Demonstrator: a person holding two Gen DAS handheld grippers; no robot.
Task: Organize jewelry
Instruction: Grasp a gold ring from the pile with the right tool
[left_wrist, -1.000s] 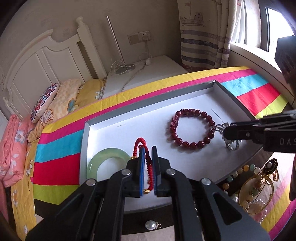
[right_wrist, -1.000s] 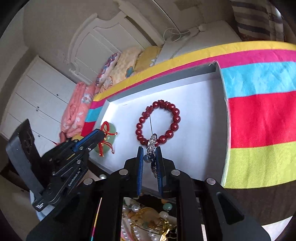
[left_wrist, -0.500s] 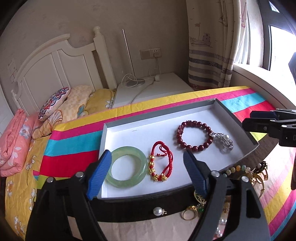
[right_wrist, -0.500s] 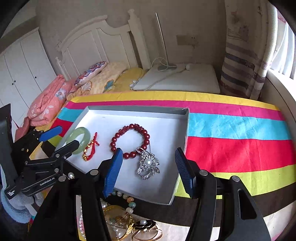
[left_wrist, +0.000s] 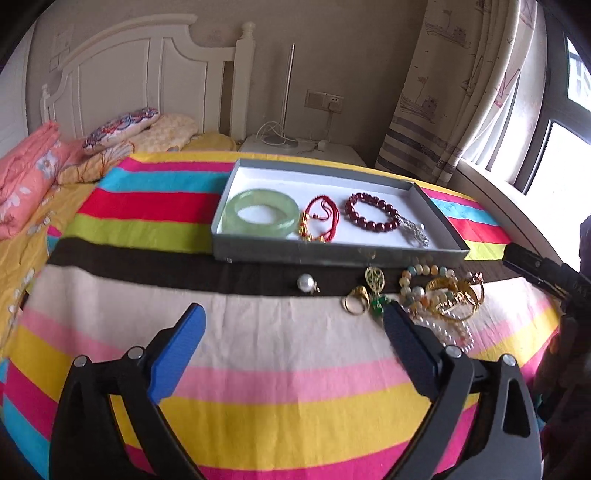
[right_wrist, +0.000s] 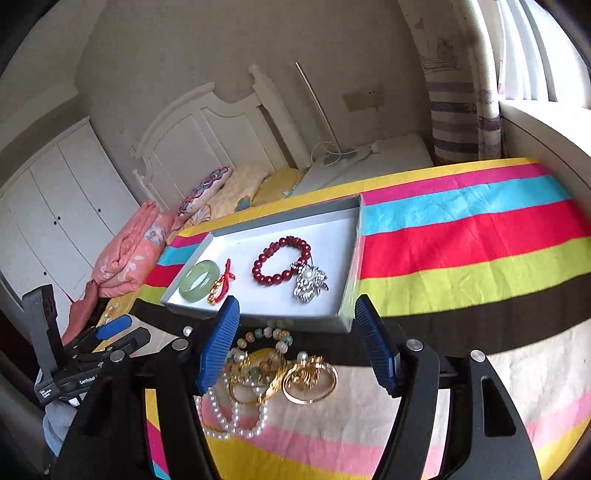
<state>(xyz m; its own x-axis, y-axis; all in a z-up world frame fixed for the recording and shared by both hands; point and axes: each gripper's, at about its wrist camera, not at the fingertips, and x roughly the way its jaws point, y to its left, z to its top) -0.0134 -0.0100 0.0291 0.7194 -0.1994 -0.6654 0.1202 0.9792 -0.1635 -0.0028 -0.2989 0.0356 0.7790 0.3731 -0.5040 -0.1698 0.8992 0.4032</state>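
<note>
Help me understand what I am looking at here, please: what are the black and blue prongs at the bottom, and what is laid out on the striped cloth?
These are no robot arms. A person holds a two-finger gripper in each hand, and each carries a fisheye camera looking along its fingers. One picture comes from the left gripper, the other from the right gripper. Both are open and hold nothing.

On the striped cloth sits a shallow grey tray. In it lie a green bangle, a red cord bracelet, a dark red bead bracelet and a silver brooch. In front of the tray wait a loose pearl, a gold ring and a tangled heap of jewelry.
</note>
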